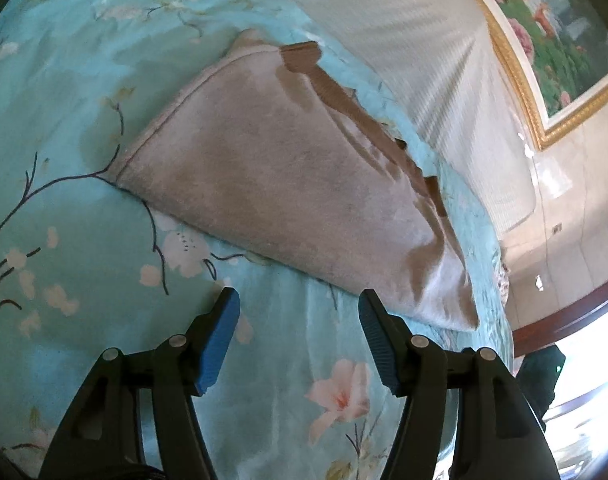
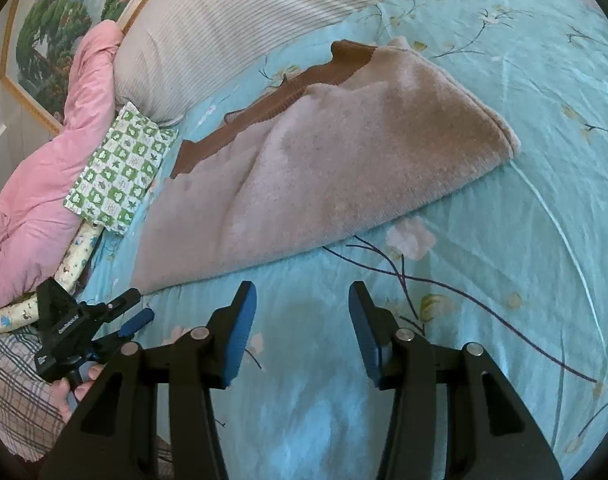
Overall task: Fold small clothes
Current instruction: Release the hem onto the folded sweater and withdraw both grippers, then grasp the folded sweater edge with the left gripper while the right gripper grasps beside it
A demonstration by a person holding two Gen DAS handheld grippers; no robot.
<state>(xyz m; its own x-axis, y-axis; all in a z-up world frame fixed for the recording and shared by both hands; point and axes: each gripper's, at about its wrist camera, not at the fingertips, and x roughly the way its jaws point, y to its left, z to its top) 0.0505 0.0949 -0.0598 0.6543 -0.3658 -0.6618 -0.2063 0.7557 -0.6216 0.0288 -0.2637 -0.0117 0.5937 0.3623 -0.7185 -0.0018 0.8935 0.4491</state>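
Both pairs of jaws stand about half open with nothing between them: the left gripper (image 1: pixel 298 300) and the right gripper (image 2: pixel 302 294) each hang over bare bedsheet (image 2: pixel 483 220), a little short of the near edge of the garment (image 2: pixel 327 156), and neither touches it. I judge that I am between two folds, at the approach for the next grasp, because the garment is already doubled over but is not yet a neat small packet. It lies in the middle of the bed, on the turquoise flowered sheet, with the striped pillow (image 2: pixel 232 20) behind it on the far side. It is a soft, fleecy beige piece with a darker brown ribbed band (image 2: pixel 264 100) showing along its far edge; in the right wrist view its right end is a thick rounded fold, and its left part spreads flatter toward the green checked cloth (image 2: pixel 120 172) and the pink quilt (image 2: pixel 36 184). For the next move I think I need to bring each gripper forward to the near edge, one toward each end, and close on the whole thickness there. The fabric looks thick and limp, so a shallow pinch may take only the top layer.
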